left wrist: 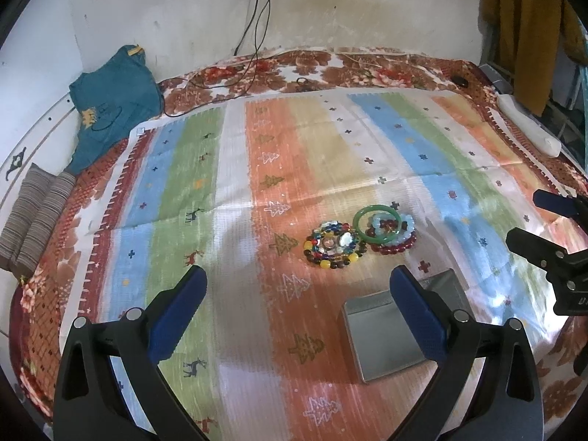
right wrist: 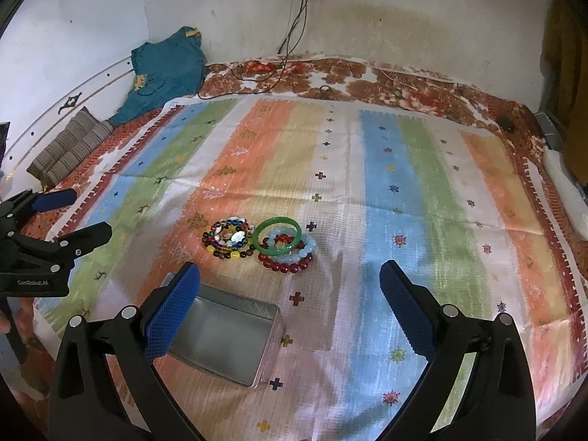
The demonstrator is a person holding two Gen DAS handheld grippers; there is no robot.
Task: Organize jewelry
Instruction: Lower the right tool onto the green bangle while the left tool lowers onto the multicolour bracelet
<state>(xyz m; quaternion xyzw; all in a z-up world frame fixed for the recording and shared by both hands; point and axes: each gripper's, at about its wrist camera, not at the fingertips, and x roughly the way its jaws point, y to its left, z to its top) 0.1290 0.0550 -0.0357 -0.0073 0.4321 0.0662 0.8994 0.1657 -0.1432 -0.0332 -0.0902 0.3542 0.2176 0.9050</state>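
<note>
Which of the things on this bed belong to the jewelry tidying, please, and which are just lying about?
For the job: green bangle; light blue bead bracelet; red bead bracelet; multicoloured bead bracelets; open metal tin.

Lying about: teal garment; striped cushion; charger cables; white bolster.

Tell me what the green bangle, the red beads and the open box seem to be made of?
Green bangle: one smooth, glossy, translucent ring, so jade or glass by its look.
Red beads: round, shiny, see-through dark red, likely glass or plastic.
Box: thin grey walls with a dull sheen and rounded corners, probably tin.
</note>
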